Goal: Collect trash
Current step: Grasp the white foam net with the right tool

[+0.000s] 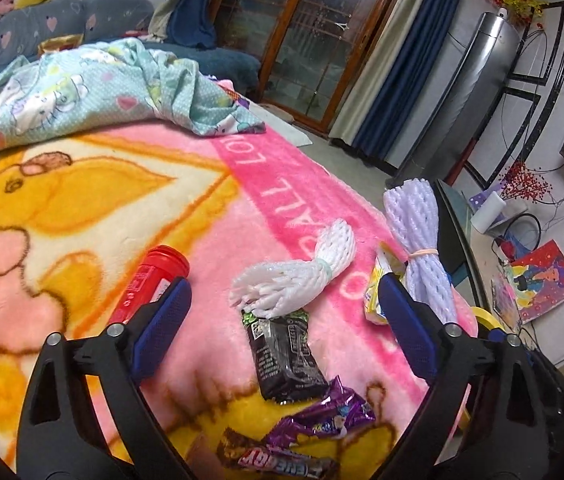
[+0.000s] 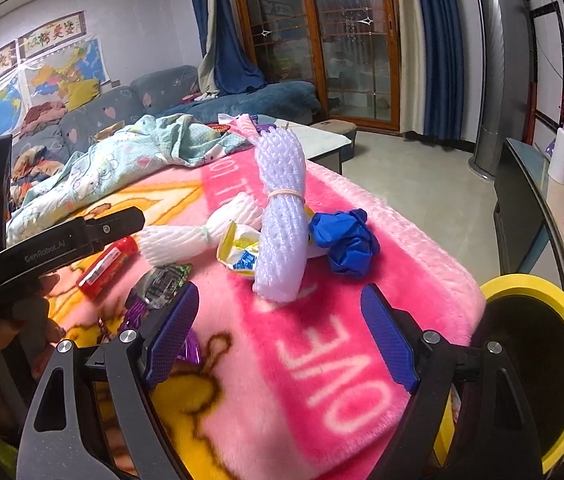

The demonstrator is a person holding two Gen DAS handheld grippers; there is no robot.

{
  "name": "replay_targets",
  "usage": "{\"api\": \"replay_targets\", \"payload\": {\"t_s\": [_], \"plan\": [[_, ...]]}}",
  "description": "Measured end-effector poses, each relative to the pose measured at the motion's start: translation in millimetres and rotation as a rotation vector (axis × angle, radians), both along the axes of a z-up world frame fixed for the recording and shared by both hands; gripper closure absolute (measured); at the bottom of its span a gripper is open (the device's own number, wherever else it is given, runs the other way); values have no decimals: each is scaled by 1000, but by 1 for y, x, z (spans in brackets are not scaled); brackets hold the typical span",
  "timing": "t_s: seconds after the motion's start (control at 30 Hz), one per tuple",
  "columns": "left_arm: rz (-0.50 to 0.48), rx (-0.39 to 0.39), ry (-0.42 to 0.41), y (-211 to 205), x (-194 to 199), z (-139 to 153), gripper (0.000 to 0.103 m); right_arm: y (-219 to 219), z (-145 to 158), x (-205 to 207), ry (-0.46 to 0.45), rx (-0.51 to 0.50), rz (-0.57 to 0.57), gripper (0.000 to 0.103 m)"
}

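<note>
On a bed or sofa in a living room lies a thick pink blanket with a yellow cartoon print and white lettering; a crumpled pale-green printed sheet sits at its far end. At the blanket's right edge stands a bin with a yellow rim and a dark inside.

The trash lies scattered on the blanket. A lilac foam net bundle bound with a rubber band lies over a yellow and white wrapper. A crumpled blue bag touches the bundle's right side. A white foam net bundle lies to the left, with a red tube farther left. Nearer the cameras are a black snack wrapper and a purple wrapper.

The left gripper hangs above the black wrapper, its blue-padded jaws wide apart and empty. The right gripper hovers over bare blanket, just short of the lilac bundle, its jaws also spread wide and holding nothing.
</note>
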State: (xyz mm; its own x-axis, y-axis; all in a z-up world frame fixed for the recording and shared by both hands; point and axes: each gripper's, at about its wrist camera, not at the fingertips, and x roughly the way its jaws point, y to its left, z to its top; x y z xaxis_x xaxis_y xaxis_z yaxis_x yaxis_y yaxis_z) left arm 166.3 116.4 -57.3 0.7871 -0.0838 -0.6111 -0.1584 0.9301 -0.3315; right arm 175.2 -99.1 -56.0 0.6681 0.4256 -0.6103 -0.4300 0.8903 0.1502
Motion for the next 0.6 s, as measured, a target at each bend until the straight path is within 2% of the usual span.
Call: {"api": "replay_targets", "payload": {"t_s": [0.37,0.47,0.6], "plan": [[-33,-34,42,0,20,-15,24,11,-12,33,41,9,-53,26],[-35,-38,50,0,21,-18,25,12,-17,40,70,20,-48,34],[-38,-49,65,1,24,-24,34,13,-21,44,99,34,-30,50]]}}
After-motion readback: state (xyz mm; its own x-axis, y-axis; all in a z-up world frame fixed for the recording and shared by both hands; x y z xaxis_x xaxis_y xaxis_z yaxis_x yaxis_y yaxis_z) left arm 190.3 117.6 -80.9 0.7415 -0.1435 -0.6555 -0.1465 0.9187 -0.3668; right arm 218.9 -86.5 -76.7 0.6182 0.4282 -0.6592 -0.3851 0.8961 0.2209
